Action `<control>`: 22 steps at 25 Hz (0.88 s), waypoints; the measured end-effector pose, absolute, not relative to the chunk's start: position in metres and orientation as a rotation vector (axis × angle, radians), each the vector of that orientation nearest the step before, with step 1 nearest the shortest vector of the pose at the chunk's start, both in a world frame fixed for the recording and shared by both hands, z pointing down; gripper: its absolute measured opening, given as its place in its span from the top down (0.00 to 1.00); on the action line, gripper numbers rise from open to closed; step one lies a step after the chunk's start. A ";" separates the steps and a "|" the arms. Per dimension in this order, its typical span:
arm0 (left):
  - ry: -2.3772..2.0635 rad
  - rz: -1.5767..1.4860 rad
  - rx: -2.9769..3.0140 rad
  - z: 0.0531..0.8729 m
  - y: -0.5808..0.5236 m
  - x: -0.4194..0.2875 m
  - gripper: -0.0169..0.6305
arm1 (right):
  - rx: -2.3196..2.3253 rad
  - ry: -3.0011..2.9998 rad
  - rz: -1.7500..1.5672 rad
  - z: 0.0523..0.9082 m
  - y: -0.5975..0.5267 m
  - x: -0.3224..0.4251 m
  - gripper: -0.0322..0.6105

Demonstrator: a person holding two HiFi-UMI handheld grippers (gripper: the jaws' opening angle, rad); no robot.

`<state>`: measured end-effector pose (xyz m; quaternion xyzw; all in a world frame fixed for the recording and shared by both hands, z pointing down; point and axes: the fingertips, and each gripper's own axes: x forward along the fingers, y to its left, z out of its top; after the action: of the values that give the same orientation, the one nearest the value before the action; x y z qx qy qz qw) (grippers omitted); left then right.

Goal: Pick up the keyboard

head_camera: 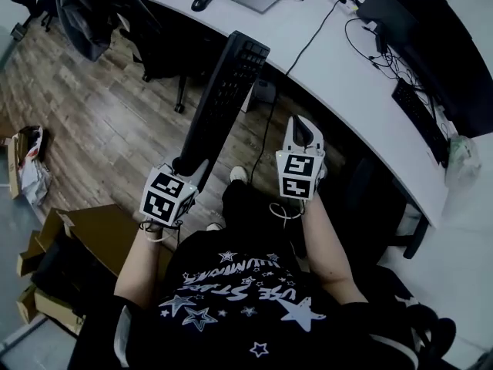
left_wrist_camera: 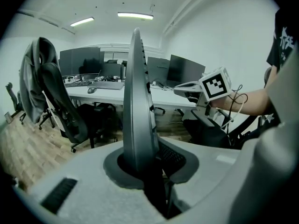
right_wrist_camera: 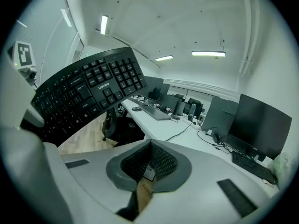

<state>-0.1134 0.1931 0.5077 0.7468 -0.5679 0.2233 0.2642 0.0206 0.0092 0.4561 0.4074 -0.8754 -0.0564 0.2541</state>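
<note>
Black keyboard (head_camera: 223,99) hung over the floor (head_camera: 115,122), clear of the worktop (head_camera: 339,75), one end pinched in the left tongs (head_camera: 187,166), right tongs (head_camera: 302,132) closed on nothing; the lift looked made, needing only a steady hold.

Dim overall; ceiling strip lights (right_wrist_camera: 208,54) glare; fisheye edges dark.
</note>
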 end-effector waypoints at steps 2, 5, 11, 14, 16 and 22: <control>-1.549 0.583 2.008 0.507 0.216 -0.110 0.84 | 1.079 -2.375 -0.172 0.455 0.031 0.021 0.94; -1.570 0.542 1.992 0.504 0.246 -0.104 0.84 | 1.040 -2.382 -0.194 0.453 0.059 0.021 0.94; -1.590 0.475 1.961 0.507 0.296 -0.093 0.84 | 0.990 -2.395 -0.192 0.456 0.105 0.028 0.94; -1.597 0.425 1.951 0.503 0.311 -0.089 0.84 | 0.978 -2.397 -0.197 0.454 0.123 0.030 0.94; -1.597 0.402 1.948 0.503 0.320 -0.087 0.84 | 0.972 -2.399 -0.200 0.454 0.133 0.032 0.94; -1.598 0.392 1.955 0.504 0.338 -0.089 0.84 | 0.963 -2.397 -0.184 0.456 0.160 0.034 0.94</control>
<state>-0.0893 0.3378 0.5041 0.7324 -0.5988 0.1467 0.2889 0.0341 0.1596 0.4561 0.3579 -0.8905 -0.0685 0.2726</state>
